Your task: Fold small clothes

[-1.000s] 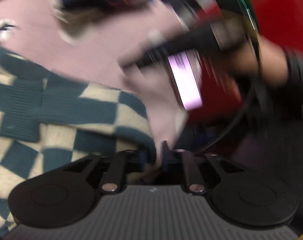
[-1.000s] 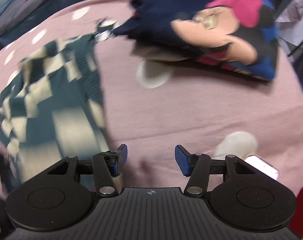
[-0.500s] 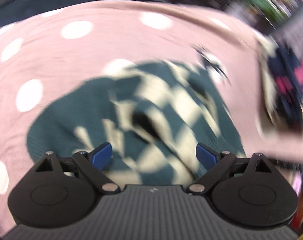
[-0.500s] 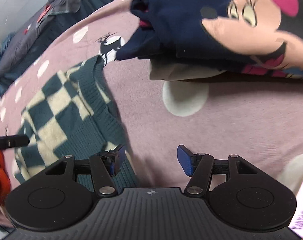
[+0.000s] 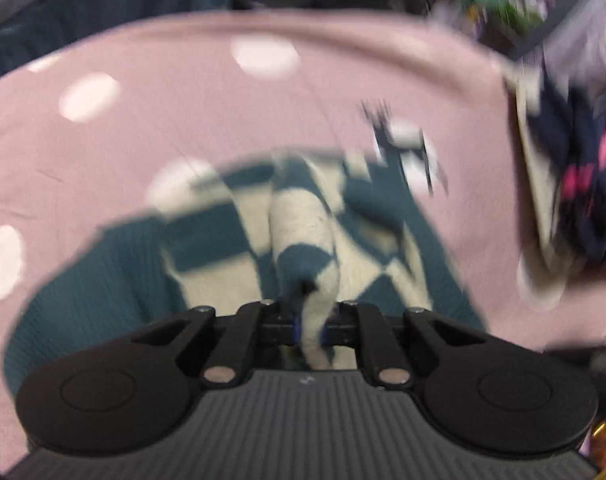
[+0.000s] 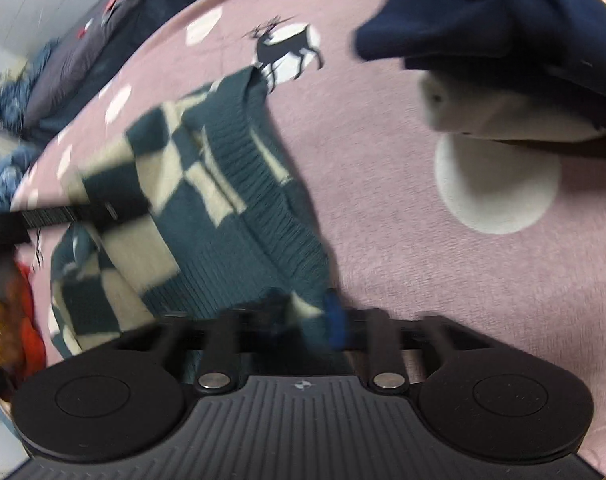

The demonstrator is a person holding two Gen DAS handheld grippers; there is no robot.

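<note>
1. A pink sheet [image 5: 343, 92] with white dots covers the whole surface. Only the right wrist view shows the deer print [image 6: 287, 50] on it clearly; in the left view that spot is a blur.
2. The checked sweater [image 6: 207, 200], teal and cream, lies crumpled on the sheet, its top edge touching the deer print. The left view shows it as a rounded heap with a ridge of cloth rising toward the camera; the right view shows its ribbed hem running down to the tongs.
3. A dark blue garment [image 6: 503, 12] lies near the sweater, apart from it. In the left view it sits at the right edge, with pink marks on it.
4. The left gripper [image 5: 309, 330] is clenched on a fold of the sweater; cream cloth stands between its pads.
5. The right gripper [image 6: 303, 322] is closing, with the sweater's hem corner between its jaws. The picture is blurred here, so the blue pad seems to touch the cloth, but I cannot tell for sure.
6. Only the right view shows the left tool as a dark bar over the sweater.
</note>
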